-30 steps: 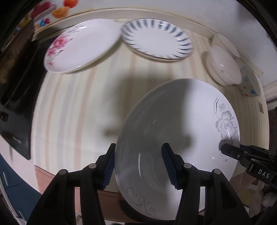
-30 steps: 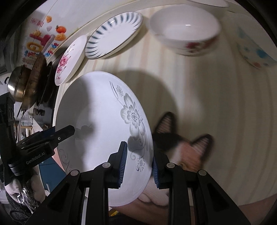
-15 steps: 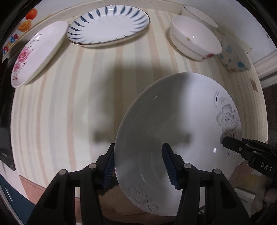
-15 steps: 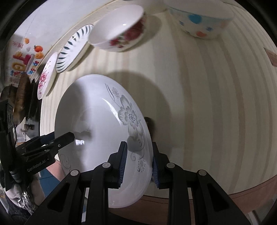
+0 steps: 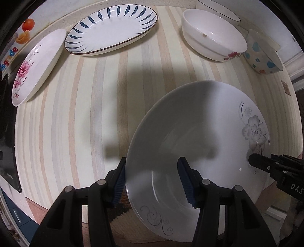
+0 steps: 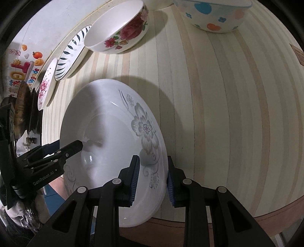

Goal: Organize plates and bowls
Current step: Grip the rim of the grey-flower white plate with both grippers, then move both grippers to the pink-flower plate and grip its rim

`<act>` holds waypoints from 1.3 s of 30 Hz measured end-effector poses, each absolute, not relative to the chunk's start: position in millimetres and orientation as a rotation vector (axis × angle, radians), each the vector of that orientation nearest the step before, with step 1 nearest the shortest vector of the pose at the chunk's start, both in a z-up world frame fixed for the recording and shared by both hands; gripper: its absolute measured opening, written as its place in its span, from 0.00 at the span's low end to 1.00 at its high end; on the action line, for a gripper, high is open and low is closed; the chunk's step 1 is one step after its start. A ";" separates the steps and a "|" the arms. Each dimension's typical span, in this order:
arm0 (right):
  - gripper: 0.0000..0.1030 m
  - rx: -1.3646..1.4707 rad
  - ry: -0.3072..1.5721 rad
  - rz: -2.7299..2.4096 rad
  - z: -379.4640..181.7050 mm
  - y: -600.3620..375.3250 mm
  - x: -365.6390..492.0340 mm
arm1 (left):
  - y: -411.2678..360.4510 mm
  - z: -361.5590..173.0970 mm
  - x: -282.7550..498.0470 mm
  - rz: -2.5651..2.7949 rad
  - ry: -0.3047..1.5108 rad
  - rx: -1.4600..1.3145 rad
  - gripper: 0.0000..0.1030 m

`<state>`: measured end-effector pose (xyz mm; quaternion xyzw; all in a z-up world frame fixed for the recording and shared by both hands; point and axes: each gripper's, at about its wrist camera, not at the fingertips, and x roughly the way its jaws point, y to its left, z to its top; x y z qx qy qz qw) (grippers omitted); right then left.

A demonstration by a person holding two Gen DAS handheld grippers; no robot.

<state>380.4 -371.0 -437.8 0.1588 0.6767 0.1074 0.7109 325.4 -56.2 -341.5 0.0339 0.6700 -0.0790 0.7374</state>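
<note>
A large white plate with a grey flower (image 5: 199, 133) (image 6: 106, 136) hangs tilted over the front of the striped table. My left gripper (image 5: 152, 182) (image 6: 76, 146) straddles its near-left rim with a visible gap. My right gripper (image 6: 152, 178) (image 5: 254, 161) is shut on its opposite rim beside the flower. At the back stand a pink-flower plate (image 5: 36, 66), a blue-leaf oval plate (image 5: 112, 28), a rose bowl (image 5: 212, 38) (image 6: 117, 26) and a dotted bowl (image 5: 264, 55) (image 6: 214, 13).
The striped table (image 5: 76, 123) ends at a wooden front edge (image 6: 275, 210) just under the plate. A dark stove with pans (image 6: 20, 106) stands at the left end. A wall with stickers (image 6: 22, 64) runs behind the dishes.
Both grippers have carried the big plate forward over the table and turned right. The bowls at the back right have come closer and fuller into view. Both grips are unchanged.
</note>
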 end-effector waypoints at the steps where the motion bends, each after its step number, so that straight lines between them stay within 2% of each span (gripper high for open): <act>1: 0.28 0.344 1.502 0.238 -437.8 -368.8 380.6 | -53.6 -340.6 324.6 -0.171 1.467 0.073 0.49; 6: 0.28 0.339 1.511 0.228 -438.5 -361.7 382.3 | -64.2 -344.1 327.1 -0.186 1.469 0.062 0.49; 10: 0.28 0.421 1.537 0.189 -427.7 -371.9 375.7 | -43.1 -312.8 319.5 -0.180 1.410 0.036 0.49; 13: 0.33 0.423 1.479 0.146 -388.6 -368.8 370.5 | -1.2 -276.6 323.2 -0.146 1.323 -0.013 0.49; 15: 0.43 0.443 1.420 0.187 -357.0 -348.0 377.9 | 26.1 -263.4 330.5 -0.092 1.281 -0.045 0.51; 18: 0.51 0.406 1.353 0.303 -326.7 -290.9 408.3 | 78.4 -264.0 351.6 0.004 1.265 -0.124 0.51; 23: 0.51 0.285 1.301 0.482 -329.4 -167.0 511.4 | 146.0 -297.0 392.8 0.132 1.293 -0.294 0.51; 32: 0.50 0.036 1.337 0.563 -394.4 -14.4 674.7 | 182.9 -335.3 443.9 0.240 1.315 -0.355 0.51; 34: 0.47 0.000 1.352 0.564 -406.5 -1.2 690.3 | 187.2 -342.2 453.3 0.255 1.331 -0.368 0.51; 39: 0.30 -0.022 1.402 0.617 -432.8 21.5 714.0 | 194.5 -357.4 473.2 0.270 1.352 -0.407 0.50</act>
